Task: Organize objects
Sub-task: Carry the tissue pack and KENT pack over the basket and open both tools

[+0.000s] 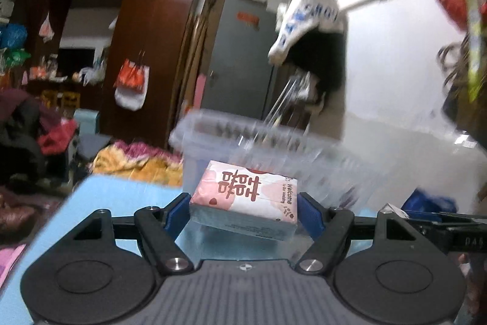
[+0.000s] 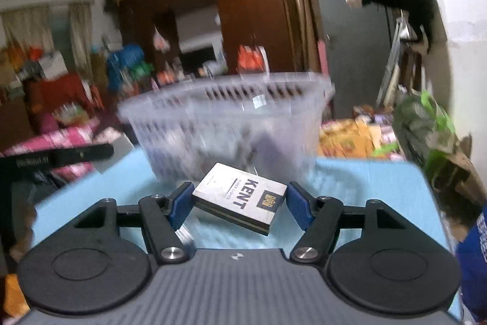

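Observation:
My left gripper is shut on a pink and white tissue pack with red characters, held clear above the light blue table. The blue pads press on both its sides. My right gripper is shut on a white KENT cigarette box, which lies tilted between the blue pads, above the table. A clear plastic basket with a slotted rim stands just beyond each held item, blurred in both views; the basket holds some dim shapes that I cannot make out.
A dark wooden wardrobe with hanging bags stands behind. Piled bedding and clothes lie left of the table. A grey door and hanging clothes are at the back. The other gripper's black finger shows at the left of the right wrist view.

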The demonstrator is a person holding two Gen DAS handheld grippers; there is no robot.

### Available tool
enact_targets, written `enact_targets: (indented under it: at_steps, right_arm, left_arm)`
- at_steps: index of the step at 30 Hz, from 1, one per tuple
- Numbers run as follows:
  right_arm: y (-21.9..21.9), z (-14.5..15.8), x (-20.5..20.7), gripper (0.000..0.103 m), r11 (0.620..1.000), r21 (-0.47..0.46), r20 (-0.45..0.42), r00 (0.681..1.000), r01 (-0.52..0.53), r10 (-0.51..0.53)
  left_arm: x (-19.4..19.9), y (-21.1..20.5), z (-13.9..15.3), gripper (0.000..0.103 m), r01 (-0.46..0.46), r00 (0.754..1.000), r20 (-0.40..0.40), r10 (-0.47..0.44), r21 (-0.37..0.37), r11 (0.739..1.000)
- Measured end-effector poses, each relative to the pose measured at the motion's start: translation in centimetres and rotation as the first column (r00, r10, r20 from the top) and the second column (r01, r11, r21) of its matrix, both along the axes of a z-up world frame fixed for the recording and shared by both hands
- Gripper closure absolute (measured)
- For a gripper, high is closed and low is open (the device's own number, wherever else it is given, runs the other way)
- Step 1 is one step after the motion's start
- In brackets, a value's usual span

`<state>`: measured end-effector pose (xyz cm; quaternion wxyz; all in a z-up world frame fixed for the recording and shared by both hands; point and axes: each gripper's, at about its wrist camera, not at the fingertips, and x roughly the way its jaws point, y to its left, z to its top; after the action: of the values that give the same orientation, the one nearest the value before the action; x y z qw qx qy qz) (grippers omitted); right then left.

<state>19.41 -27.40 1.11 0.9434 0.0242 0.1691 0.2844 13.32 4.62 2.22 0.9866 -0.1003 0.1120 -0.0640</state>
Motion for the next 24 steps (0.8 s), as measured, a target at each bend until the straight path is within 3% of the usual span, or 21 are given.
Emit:
enact_targets:
  at_steps: [3, 7, 12, 17, 19, 20, 21, 24]
  right_arm:
    - [0.3, 3.2, -1.0, 0.034, 1.000, -0.002, 0.095, 0.996, 0.000, 0.001]
    - [2.4, 7.3, 1.3, 0.034, 0.999, -0.040, 0.179, 0.984, 0.018, -0.011]
    - [6.5, 8.5, 7.6, 0.034, 0.987, -0.153, 0.142, 0.990, 0.042, -0.020]
    - [8.2, 7.9, 10.7, 0.033, 0.977, -0.208, 0.098, 0.995, 0.056, -0.036]
    - [8.1, 7.4, 10.7, 0.017, 0.967, -0.236, 0.107, 0.992, 0.092, -0.069]
    - [8.3, 7.3, 10.4, 0.003, 0.956, -0.264, 0.126, 0.988, 0.124, -0.094]
    - [8.2, 7.2, 9.8, 0.000, 0.947, -0.275, 0.166, 0.979, 0.164, -0.121]
    - [6.8, 7.2, 7.4, 0.000, 0.956, -0.240, 0.202, 0.972, 0.168, -0.120]
  left_arm:
    - [-0.1, -0.4, 2.9, 0.025, 0.029, 0.998, 0.050, -0.029, -0.002, 1.000]
    - [3.7, -0.7, 6.8, 0.025, 0.031, 0.999, 0.035, -0.031, 0.012, 0.999]
    - [10.8, -0.9, 8.3, 0.025, 0.030, 0.998, -0.064, -0.029, 0.017, 0.999]
    - [13.8, -1.0, 7.5, 0.023, -0.036, 0.993, -0.111, 0.041, 0.042, 0.998]
    - [14.4, -1.1, 7.0, 0.001, -0.048, 0.987, -0.150, 0.055, 0.051, 0.998]
    - [14.2, -1.0, 6.8, 0.000, -0.038, 0.988, -0.151, 0.044, 0.042, 0.998]
    - [13.6, -1.0, 6.7, 0.000, -0.018, 0.991, -0.134, 0.023, 0.041, 0.999]
    - [9.9, -1.4, 6.6, 0.000, -0.012, 0.998, -0.060, 0.016, 0.069, 0.998]
